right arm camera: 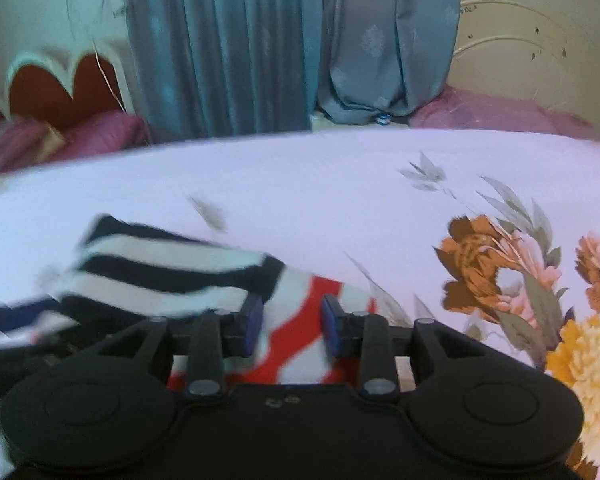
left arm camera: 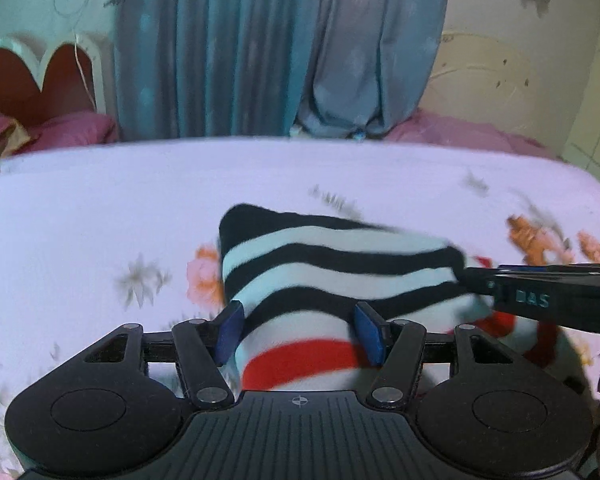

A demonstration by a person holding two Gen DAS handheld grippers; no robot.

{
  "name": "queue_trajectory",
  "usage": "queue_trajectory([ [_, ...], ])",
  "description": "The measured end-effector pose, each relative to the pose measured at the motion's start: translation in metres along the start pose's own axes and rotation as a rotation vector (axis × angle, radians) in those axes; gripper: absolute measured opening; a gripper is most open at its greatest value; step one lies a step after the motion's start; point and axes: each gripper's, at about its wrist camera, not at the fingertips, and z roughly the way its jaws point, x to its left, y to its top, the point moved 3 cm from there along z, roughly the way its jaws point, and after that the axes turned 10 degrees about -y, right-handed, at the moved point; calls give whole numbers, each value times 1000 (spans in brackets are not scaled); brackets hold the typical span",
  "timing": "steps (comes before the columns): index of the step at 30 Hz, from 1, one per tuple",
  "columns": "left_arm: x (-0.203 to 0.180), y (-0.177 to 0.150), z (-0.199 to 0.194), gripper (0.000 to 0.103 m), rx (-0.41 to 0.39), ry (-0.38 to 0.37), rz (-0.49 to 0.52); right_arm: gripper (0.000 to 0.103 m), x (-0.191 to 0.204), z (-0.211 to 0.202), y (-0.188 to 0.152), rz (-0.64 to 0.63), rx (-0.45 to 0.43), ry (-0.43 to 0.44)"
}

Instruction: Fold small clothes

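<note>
"Lying on the flowered bedsheet point(right arm camera: 340, 200) is the striped garment point(left arm camera: 320, 264), black and white above, red and white below. No container shows."

"And the grippers?"

"The left gripper point(left arm camera: 298, 330) has its pads against a bunched fold of the garment. The right gripper point(right arm camera: 289, 326) stands apart over the red stripes; whether it pinches cloth cannot be told."

"The room?"

"Blue-grey curtains point(left arm camera: 260, 48) hang behind the bed, a scalloped headboard point(left arm camera: 40, 68) at left."
</note>
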Motion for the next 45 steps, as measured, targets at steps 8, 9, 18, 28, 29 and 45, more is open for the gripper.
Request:
queue_trajectory([
  [8, 3, 11, 2, 60, -40, 0, -8, 31, -5, -5, 3, 55, -49, 24],
  [9, 6, 14, 9, 60, -29, 9, -16, 30, -2, -3, 5, 34, -58, 15],
  [18, 23, 12, 32, 69, 33, 15, -87, 31, -11, 25, -2, 58, -22, -22],
  [28, -6, -15, -49, 69, -48, -18, 46, 33, -21, -30, -6, 81, -85, 61],
  [29, -8, -18, -55, 69, -50, -22, 54, 33, -21, -39, -9, 72, -95, 69],
  [45, -13, -42, -78, 69, -46, -20, -4, 30, -19, -58, -49, -54, -70, 34],
])
